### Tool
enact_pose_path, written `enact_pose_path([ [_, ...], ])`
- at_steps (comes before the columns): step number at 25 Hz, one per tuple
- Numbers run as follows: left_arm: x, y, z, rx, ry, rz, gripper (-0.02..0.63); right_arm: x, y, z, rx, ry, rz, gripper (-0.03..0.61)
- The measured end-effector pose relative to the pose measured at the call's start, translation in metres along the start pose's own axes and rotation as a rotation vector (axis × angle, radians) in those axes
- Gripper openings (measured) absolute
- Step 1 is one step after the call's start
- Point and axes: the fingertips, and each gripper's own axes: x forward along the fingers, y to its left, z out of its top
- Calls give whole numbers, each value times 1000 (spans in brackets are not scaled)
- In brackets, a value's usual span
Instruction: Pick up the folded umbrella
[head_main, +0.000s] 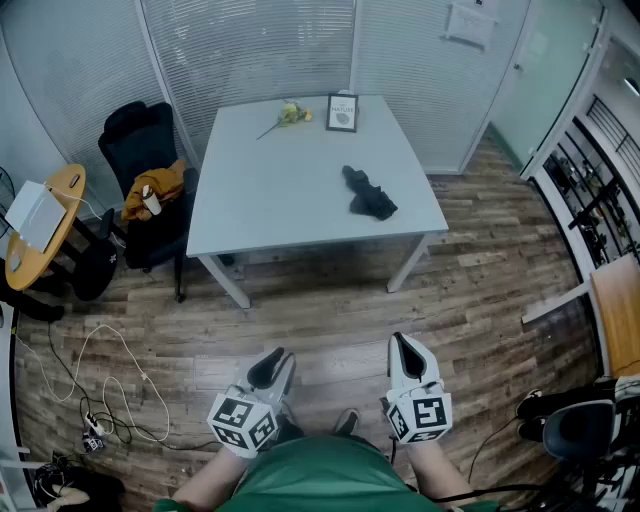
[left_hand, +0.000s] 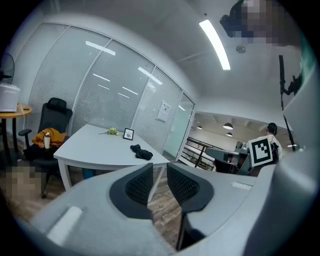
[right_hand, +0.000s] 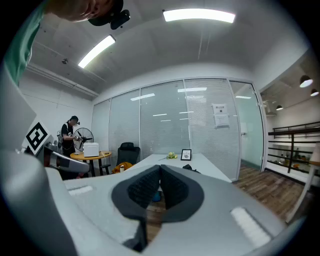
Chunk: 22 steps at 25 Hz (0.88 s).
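I am looking at the pale tabletop (head_main: 290, 190) at twelve o'clock from me, well apart from both grippers. The folded umbrella (head_main: 369, 194) is lying toward its three o'clock edge, a black crumpled bundle. I am judging it light, with soft, slippery cloth over a stiff core, so I am planning to pinch across its middle. My left gripper (head_main: 277, 362) is showing a narrow gap, empty. My right gripper (head_main: 404, 348) is pressing closed on nothing. At the tabletop's twelve o'clock a picture frame (head_main: 342, 112) is standing, its print too small to read.
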Motion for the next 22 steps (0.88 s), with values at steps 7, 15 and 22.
enact_pose_path([
  [7,23,-32,1,10,-20,40,95,-13,-45,6,17,-18,15,3],
  [15,57,-73,2,14,-46,55,95,-24,-99,7,28,-30,34,3],
  [22,84,-66,8,40,-26,80,95,-10,-124,-8,52,2,45,3],
])
